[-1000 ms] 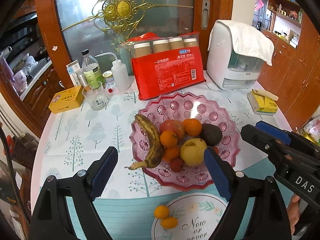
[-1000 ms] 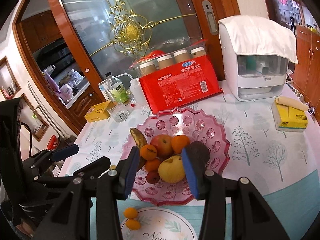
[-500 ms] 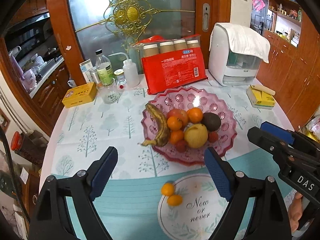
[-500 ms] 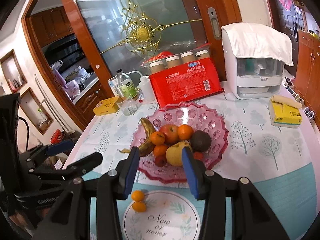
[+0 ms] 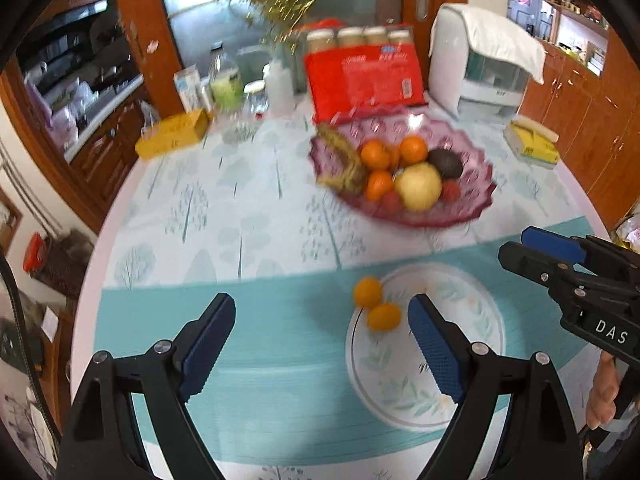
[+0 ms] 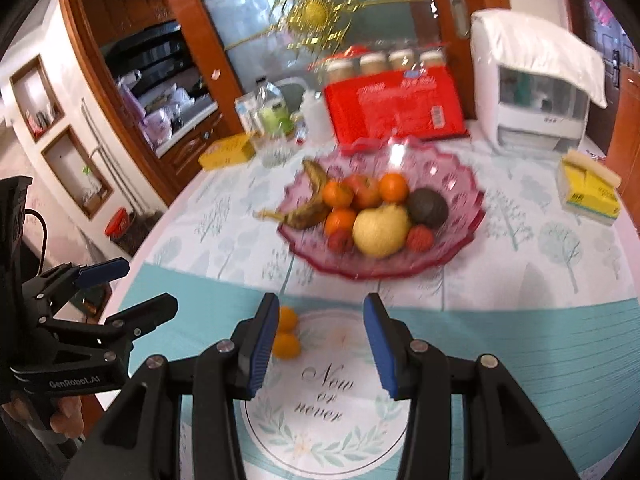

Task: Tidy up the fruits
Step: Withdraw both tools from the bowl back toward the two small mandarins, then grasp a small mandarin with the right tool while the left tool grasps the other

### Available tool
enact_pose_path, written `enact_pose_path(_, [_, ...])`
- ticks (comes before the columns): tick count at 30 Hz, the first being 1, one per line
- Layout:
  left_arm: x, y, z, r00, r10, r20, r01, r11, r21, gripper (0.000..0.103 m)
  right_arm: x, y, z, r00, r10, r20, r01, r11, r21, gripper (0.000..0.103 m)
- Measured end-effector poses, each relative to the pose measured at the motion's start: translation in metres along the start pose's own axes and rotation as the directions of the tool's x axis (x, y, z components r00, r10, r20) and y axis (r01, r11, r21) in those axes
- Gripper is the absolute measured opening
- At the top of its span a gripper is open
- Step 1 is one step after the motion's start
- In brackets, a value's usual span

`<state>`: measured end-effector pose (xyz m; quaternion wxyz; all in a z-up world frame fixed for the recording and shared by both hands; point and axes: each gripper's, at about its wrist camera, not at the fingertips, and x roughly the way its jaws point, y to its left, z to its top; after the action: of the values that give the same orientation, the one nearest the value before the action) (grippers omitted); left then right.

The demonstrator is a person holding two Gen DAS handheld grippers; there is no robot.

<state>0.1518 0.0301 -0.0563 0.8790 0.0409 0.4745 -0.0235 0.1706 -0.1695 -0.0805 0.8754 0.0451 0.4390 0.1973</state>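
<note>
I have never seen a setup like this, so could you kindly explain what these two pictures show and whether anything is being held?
No robot here: a person carries a hand-held gripper in each hand, and each gripper has a wide-angle camera looking along its fingers. One picture is from the left gripper, the other from the right gripper; each also glimpses the other at its edge. Both stand open and empty. On the round table stands a pink glass bowl of fruit: oranges, a banana, a pear, an avocado. Nearer, two small oranges lie loose at the rim of a printed circle on the cloth.
</note>
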Motion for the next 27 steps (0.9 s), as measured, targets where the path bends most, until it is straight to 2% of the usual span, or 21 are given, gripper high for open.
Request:
enact_pose_path(6, [0.033,0.018,-0.026,0.999,0.010,-0.049,-0.013,0.998,-0.055,0.087,0.044,0.020,-0.027,0.995,0.022,-0.093,-0.027,0.998,-0.061,0.044])
enact_pose_path(12, [0.057,0.026,-0.042,0.996,0.021,-0.089,-0.029,0.996,-0.085,0.087,0.082,0.033,-0.038,0.986,0.045,-0.161,-0.061,0.993,-0.096,0.044])
enact_pose_path(23, [0.076,0.039,-0.042,0.994,-0.005,-0.113,-0.008,0.993,-0.115,0.087,0.127,0.041,-0.044,0.967,0.071,-0.245,-0.101,0.988,-0.116,0.044])
enact_pose_path(27, [0.080,0.040,-0.037,0.993,-0.016,-0.116,0.003,0.993,-0.116,0.087,0.133,0.042,-0.044,0.970,0.055,-0.238,-0.089,0.986,-0.138,0.044])
